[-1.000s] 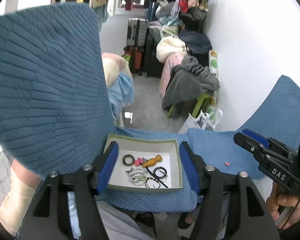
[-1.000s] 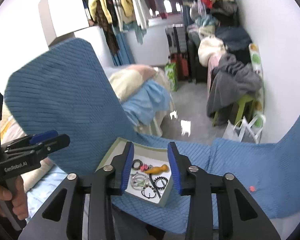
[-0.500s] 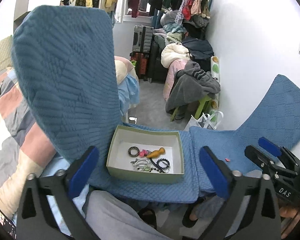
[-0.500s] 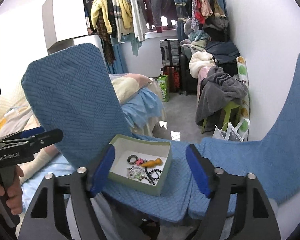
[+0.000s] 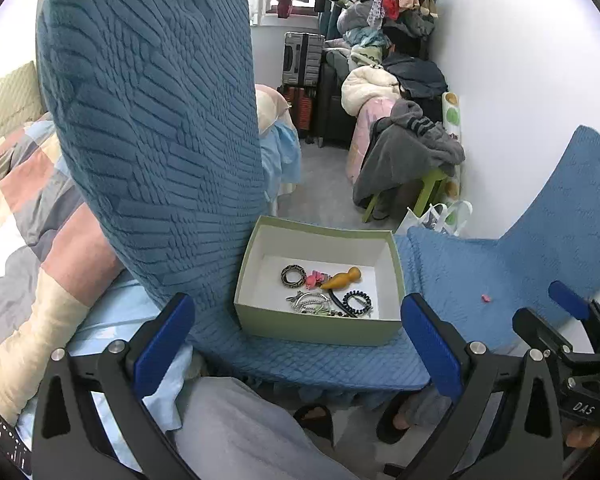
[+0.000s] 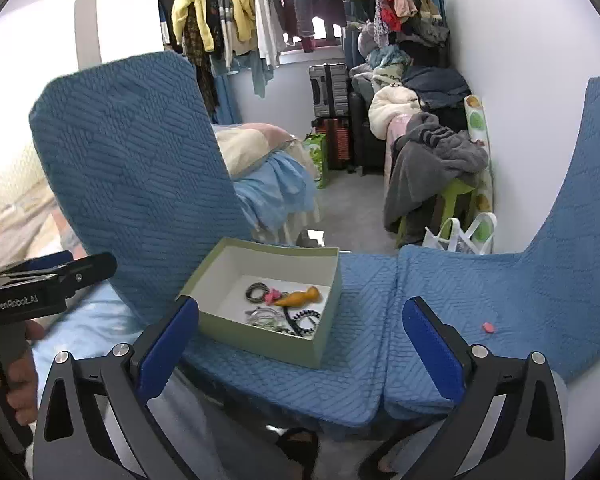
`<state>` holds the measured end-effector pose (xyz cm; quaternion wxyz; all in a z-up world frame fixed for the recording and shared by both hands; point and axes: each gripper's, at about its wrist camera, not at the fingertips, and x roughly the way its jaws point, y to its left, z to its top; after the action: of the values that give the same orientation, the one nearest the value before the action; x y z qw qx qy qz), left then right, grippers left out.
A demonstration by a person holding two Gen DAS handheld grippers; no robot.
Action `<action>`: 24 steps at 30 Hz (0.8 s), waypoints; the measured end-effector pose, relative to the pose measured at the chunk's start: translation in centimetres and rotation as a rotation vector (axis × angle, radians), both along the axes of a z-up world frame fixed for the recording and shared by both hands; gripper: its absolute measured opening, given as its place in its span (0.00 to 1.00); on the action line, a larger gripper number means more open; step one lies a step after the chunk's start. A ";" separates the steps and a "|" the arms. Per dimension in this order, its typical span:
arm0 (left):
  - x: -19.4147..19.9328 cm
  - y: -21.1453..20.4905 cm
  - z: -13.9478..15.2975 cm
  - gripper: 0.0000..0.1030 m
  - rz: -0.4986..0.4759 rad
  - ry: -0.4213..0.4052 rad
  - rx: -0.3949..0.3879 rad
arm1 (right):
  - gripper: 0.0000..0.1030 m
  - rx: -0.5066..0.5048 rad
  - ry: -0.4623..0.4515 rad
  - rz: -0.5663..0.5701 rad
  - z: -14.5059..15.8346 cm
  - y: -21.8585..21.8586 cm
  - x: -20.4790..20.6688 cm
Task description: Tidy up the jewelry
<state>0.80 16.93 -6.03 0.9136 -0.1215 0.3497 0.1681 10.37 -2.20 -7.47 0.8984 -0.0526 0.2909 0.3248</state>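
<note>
A pale green box [image 5: 316,330] [image 6: 260,340] with a white inside sits on a blue quilted cushion. In it lie a dark ring [image 5: 293,276], a pink piece [image 5: 314,279], an orange pendant [image 5: 342,278] [image 6: 300,297], silver chains [image 5: 308,304] and a black beaded bracelet [image 5: 356,301]. A small pink piece [image 5: 486,298] [image 6: 488,327] lies alone on the right cushion. My left gripper [image 5: 298,348] is open and empty, held back from the box. My right gripper [image 6: 300,350] is open and empty, also held back.
Blue cushion backs rise at left [image 5: 152,120] and right [image 6: 580,200]. A bed with a patchwork quilt [image 5: 16,184] lies at left. Behind are a grey floor, suitcases [image 6: 330,92], heaped clothes on a green stool [image 6: 436,160] and a white bag [image 6: 460,236].
Both grippers have opened wide from a narrower gap and drawn back from the box. The box and the jewelry in it have not moved.
</note>
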 end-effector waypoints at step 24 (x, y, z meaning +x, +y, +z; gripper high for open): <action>0.3 0.1 -2.0 0.99 -0.021 -0.017 -0.023 | 1.00 -0.039 0.035 -0.026 -3.2 0.0 0.2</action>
<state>1.08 17.07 -7.98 0.9168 -0.1299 0.3452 0.1532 10.59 -2.22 -10.69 0.8961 -0.0604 0.3136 0.3082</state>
